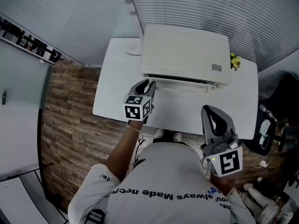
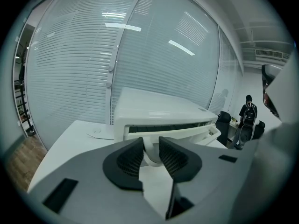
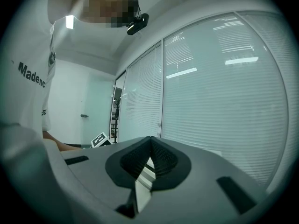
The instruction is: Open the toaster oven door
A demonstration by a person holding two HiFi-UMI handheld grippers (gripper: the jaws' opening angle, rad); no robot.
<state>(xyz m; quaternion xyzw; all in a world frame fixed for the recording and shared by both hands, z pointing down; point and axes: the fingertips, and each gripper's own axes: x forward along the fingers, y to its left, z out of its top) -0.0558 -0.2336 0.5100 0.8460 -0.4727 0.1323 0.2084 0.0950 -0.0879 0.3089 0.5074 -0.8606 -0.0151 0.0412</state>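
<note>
Now left gripper [image 2: 150,147] clamped on toaster oven [image 1: 184,50] door handle [image 1: 184,88]

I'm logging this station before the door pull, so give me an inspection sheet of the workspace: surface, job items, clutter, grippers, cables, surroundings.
Surface: white table, with the oven at its far edge.
Job's things: white toaster oven, door ajar at the top; handle across its front.
Clutter: small yellow thing by the oven's right rear corner.
Grippers: left gripper shut on the handle's left end; right gripper shut, empty, near the person's body.
Cables: white cable on the floor at right.
Surroundings: window blinds, wood floor, black chair.
</note>
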